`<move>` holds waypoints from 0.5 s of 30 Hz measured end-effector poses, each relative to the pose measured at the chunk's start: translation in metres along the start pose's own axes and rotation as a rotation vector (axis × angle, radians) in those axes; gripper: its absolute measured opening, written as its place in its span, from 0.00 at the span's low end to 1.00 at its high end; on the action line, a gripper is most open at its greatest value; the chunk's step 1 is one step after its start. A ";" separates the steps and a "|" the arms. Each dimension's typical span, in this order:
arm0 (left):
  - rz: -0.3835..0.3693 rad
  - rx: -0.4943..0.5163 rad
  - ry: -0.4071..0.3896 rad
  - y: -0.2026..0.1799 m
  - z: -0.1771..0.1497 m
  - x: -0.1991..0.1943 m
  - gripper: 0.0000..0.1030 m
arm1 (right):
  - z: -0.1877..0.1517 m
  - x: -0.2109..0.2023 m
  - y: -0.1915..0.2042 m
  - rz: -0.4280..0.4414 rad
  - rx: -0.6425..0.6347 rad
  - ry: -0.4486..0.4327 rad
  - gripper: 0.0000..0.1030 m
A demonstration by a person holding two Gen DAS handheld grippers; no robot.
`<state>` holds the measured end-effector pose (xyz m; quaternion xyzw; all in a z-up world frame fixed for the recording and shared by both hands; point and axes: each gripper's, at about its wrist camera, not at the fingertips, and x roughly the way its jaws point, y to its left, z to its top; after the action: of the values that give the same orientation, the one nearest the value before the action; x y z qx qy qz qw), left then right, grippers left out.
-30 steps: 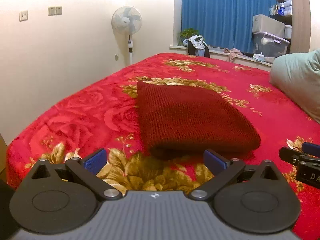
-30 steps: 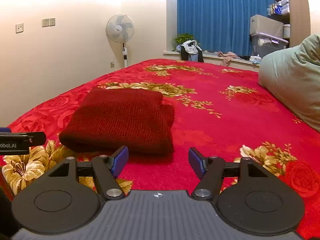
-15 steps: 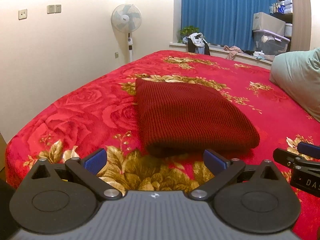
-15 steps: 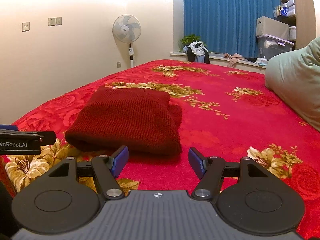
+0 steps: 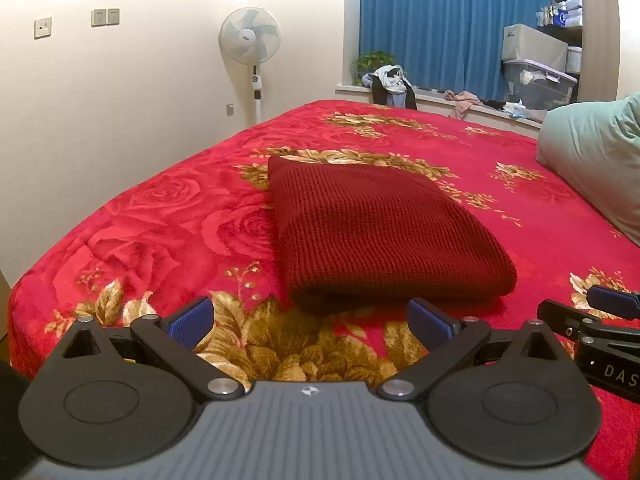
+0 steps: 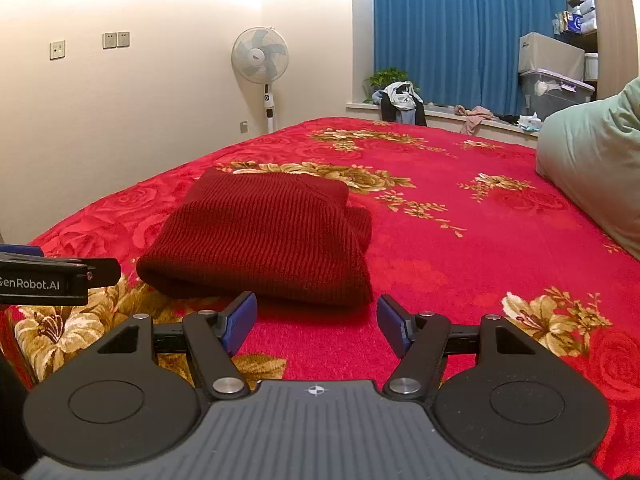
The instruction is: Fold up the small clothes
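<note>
Sweater folded on the bed, both grippers empty

Sweater [image 5: 380, 236] was dark red knit, folded into a thick rectangle and lying flat on the red floral bedspread [image 5: 152, 240], toward the near left part of the bed. Left gripper [image 5: 310, 320] sat just short of its near folded edge, blue fingers [image 5: 190, 322] spread wide with nothing between them, not touching the knit. Right gripper [image 6: 316, 322] was the same deal: released, fingers apart, parked just in front of the sweater's near right corner over bare bedspread. Each gripper poked into the other's view at the side, so they were beside each other.

From the right wrist view you could see a lower layer of the sweater sticking out a bit on the right side, so the fold wasn't perfectly squared.

Far off: a standing fan [image 6: 260, 60] by the left wall, blue curtains [image 6: 448, 28] at the window, and a pale green pillow [image 6: 592, 168] on the right edge of the bed.
</note>
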<state>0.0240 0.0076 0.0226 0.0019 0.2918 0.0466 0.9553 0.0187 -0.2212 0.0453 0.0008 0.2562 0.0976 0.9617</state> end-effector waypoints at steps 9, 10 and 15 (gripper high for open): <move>-0.005 0.001 0.001 0.000 0.000 0.000 1.00 | 0.000 0.000 0.000 0.000 -0.003 0.006 0.66; -0.006 0.001 0.002 0.000 0.000 0.000 1.00 | 0.000 0.000 0.000 0.000 -0.003 0.007 0.66; -0.009 0.006 0.004 0.001 0.000 0.000 1.00 | 0.001 0.003 0.000 0.000 -0.001 0.016 0.66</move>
<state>0.0242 0.0089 0.0226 0.0035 0.2939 0.0416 0.9549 0.0215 -0.2202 0.0446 -0.0005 0.2637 0.0980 0.9596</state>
